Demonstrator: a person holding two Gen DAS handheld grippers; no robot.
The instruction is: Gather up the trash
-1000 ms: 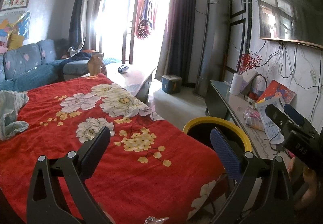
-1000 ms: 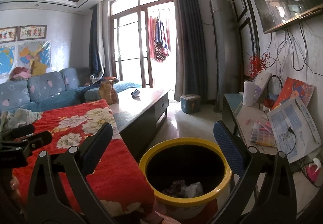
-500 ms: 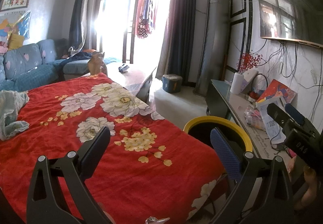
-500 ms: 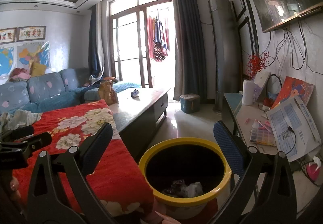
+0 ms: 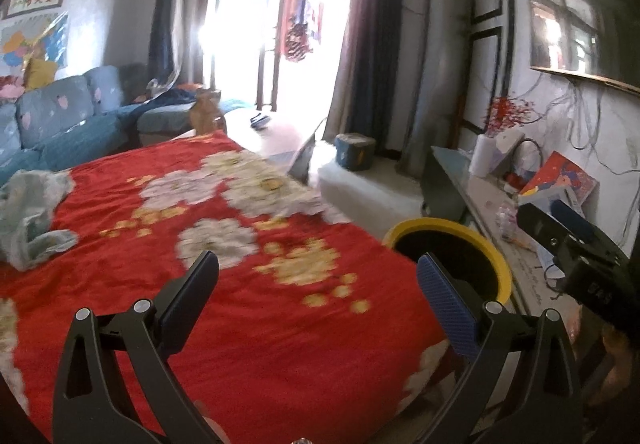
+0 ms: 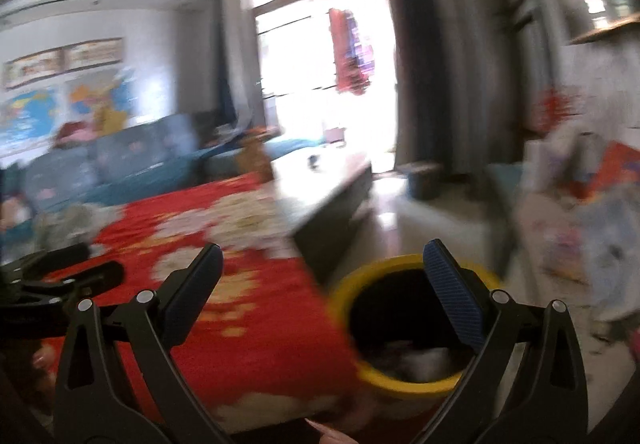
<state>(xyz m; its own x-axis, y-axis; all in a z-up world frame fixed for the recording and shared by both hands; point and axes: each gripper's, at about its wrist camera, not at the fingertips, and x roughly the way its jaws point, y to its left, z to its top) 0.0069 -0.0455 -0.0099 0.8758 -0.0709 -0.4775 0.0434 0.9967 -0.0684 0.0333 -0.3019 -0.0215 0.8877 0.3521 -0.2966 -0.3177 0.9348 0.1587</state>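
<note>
Left tongs: my left tongs point(image 5: 316, 280) stand spread wide with nothing between them, low in the frame over the red flowered cloth point(image 5: 224, 284).

Right tongs: my right tongs point(image 6: 320, 276) are spread too and carry nothing. This view is smeared by motion, so I read only the big shapes in it.

Bin: the yellow-rimmed bin point(image 6: 400, 384) sits lower right of centre in the right view, just beside the edge of the red cloth. In the left view its rim point(image 5: 436, 224) shows at the right, behind the blue pad of the tongs.

Trash already in: I make out pale crumpled stuff point(image 6: 424, 360) at the bottom of the bin. So I judge that at least some of the collecting is done.

Trash left: on the red cloth I see no loose scrap in either view. The one thing lying there is a crumpled pale green cloth point(image 5: 32, 216) at the left edge. It looks more like laundry than trash, but I cannot be sure.

Other clutter: the shelf along the right wall point(image 5: 492, 204) holds papers and small bits. Whether any of that is trash, I cannot tell.

Progress: with both tongs bare, I would say I am between pieces, or near the end.
</note>
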